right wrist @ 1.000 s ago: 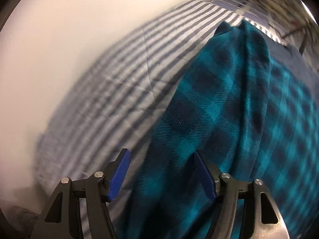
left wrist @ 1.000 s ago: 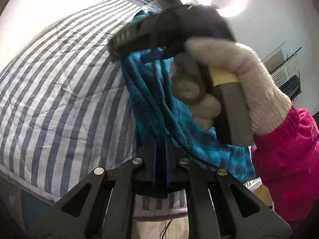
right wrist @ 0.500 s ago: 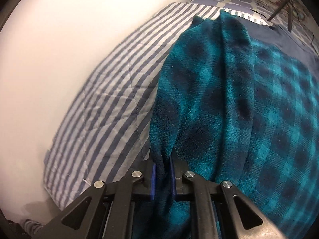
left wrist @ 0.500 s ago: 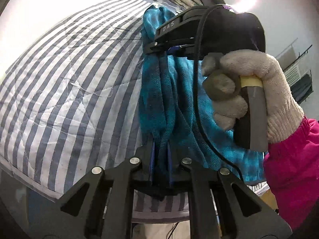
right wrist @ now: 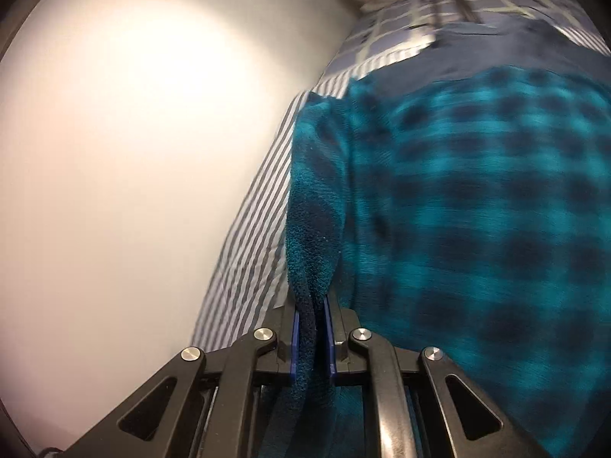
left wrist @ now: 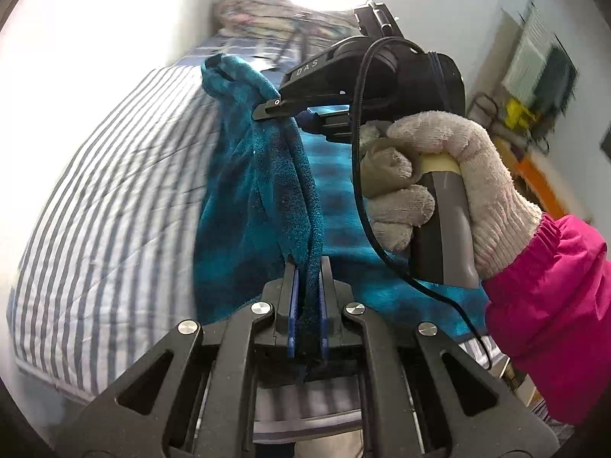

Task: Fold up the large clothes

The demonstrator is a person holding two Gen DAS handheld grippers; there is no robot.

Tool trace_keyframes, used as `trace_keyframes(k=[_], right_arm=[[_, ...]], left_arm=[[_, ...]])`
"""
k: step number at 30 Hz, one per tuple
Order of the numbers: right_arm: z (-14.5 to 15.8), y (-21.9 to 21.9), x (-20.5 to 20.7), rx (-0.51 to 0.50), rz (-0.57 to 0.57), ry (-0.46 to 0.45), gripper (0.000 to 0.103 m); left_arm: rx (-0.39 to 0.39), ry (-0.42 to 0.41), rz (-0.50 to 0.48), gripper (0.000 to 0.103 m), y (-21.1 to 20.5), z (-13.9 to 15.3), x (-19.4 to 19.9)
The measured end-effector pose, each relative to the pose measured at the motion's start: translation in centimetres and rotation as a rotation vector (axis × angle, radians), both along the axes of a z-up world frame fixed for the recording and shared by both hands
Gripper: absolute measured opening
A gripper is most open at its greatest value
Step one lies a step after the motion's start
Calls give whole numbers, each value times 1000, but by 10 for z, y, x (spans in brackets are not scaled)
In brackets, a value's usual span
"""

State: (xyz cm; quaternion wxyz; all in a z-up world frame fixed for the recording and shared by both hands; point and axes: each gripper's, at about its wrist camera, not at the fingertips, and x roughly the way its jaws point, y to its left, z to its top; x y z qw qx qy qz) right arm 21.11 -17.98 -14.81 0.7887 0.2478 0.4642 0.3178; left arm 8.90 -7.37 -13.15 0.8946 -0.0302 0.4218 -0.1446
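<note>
A teal and navy plaid fleece garment [left wrist: 244, 198] lies on the striped bed, one edge lifted into a hanging fold. My left gripper [left wrist: 306, 267] is shut on the near end of that fold. Further up the same edge, my right gripper [left wrist: 267, 108], held by a gloved hand [left wrist: 450, 175], pinches the fleece. In the right wrist view the right gripper [right wrist: 311, 301] is shut on a thick rolled edge of the garment [right wrist: 477, 210], which spreads away to the right.
The blue-and-white striped bed cover [left wrist: 114, 191] runs along a white wall [right wrist: 133, 152]. A patterned bundle [left wrist: 259, 7] sits at the bed's far end, with dark navy cloth [right wrist: 496, 53] beyond the fleece. A pink sleeve [left wrist: 550, 290] fills the right; cluttered furniture stands behind it.
The right gripper, open around the fleece edge a second ago, has shut on it. Both grippers have swung sideways with the edge, and the bed's far end has come into view.
</note>
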Motion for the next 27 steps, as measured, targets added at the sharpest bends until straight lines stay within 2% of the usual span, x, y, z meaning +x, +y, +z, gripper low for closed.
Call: trace_keyframes(k=[4, 7, 12, 15, 18, 20, 21, 23, 26, 27], right_arm=[[-33, -62, -10, 96, -115, 60, 8], [-57, -93, -18, 107, -164, 111, 8], [-79, -101, -14, 90, -174, 163, 8], [-77, -91, -10, 49, -160, 152, 8], [-69, -85, -12, 31, -157, 152, 10], [-58, -87, -13, 45, -155, 158, 15], [-49, -91, -24, 48, -155, 156, 23], [-33, -99, -35, 24, -156, 141, 31], [-11, -112, -63, -23, -120, 108, 37], [-6, -114, -74, -41, -106, 99, 38]], left_arm=[[71, 8, -84, 6, -39, -12, -3], [98, 32, -119, 6, -50, -27, -2], [94, 58, -124, 6, -45, -36, 0], [44, 63, -117, 6, -39, -31, -4], [-77, 113, -149, 6, -26, -20, -7], [-152, 123, -181, 14, -13, -8, -19], [-165, 118, -184, 17, -10, -2, -24], [-222, 94, -186, 18, 12, 12, -36], [-251, 60, -141, 18, 45, 23, -43], [-234, 56, -117, 18, 54, 23, -41]])
